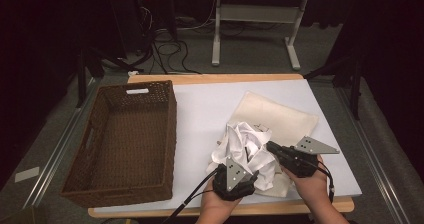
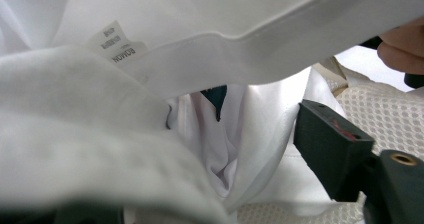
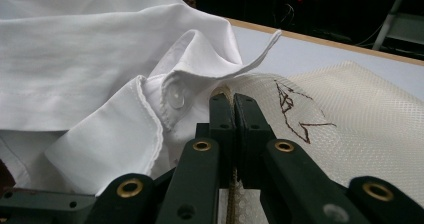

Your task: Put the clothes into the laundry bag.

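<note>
The right gripper [image 3: 232, 101] is clenched on the rim of the cream mesh bag [image 3: 360, 119], and the left gripper [image 1: 235, 176] stands released, with the white shirt [image 1: 245, 144] draped over it. The shirt bunches just ahead of both, at the bag's mouth. To do well, the right should probably hold the rim taut while the left takes a fresh fold.

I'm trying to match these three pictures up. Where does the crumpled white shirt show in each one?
High view: white shirt lies crumpled on the cream mesh bag, right of the basket.
Left gripper view: white shirt drapes across the top and left.
Right gripper view: white shirt lies at upper left, its button showing.
Shared landmark: the cream mesh bag beneath it.
</note>
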The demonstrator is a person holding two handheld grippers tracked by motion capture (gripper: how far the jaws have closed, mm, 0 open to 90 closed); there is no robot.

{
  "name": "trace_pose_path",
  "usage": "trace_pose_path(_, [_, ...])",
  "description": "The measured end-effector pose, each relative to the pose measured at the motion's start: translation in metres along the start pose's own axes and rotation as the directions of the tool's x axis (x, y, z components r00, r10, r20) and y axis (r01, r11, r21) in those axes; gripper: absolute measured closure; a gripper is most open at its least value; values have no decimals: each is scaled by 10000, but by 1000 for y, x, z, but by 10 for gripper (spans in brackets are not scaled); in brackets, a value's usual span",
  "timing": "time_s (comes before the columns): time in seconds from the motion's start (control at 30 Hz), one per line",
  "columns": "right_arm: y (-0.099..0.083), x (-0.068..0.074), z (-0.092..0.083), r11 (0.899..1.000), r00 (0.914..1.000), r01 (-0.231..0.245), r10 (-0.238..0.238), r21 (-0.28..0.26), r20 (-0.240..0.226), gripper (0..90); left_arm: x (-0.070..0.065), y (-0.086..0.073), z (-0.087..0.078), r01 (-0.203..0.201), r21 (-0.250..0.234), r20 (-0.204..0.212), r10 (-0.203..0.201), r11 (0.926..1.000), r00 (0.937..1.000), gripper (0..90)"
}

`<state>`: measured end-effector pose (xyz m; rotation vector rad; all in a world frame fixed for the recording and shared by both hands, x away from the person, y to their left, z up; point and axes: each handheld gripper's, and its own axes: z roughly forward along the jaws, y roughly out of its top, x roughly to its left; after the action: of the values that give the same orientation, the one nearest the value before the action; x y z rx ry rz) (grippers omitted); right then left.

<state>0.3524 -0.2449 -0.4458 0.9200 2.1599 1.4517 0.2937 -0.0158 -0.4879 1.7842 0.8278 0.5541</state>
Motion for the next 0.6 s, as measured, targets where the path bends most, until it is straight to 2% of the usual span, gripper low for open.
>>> trace_pose_path(0.13, [0,0,0,10000,10000,41,-41,16,-7,883,0,-1,1,-123,25,-37,123,9999,9999,608])
trace_pose_path(0.23, [0,0,0,10000,10000,-4,4,21,-20,882,1,-2,6,-74,231,0,74,9997,10000,695])
trace_pose_path(0.43, [1,-2,0,10000,10000,-50,50,41,40,883,-2,-2,20,-528,751,-42,532,9958,9986,766])
trace_pose_path(0.6, [4,0,-1,10000,10000,43,-43,-36,35,883,-5,-4,33,-594,1107,-83,607,9921,9981,778])
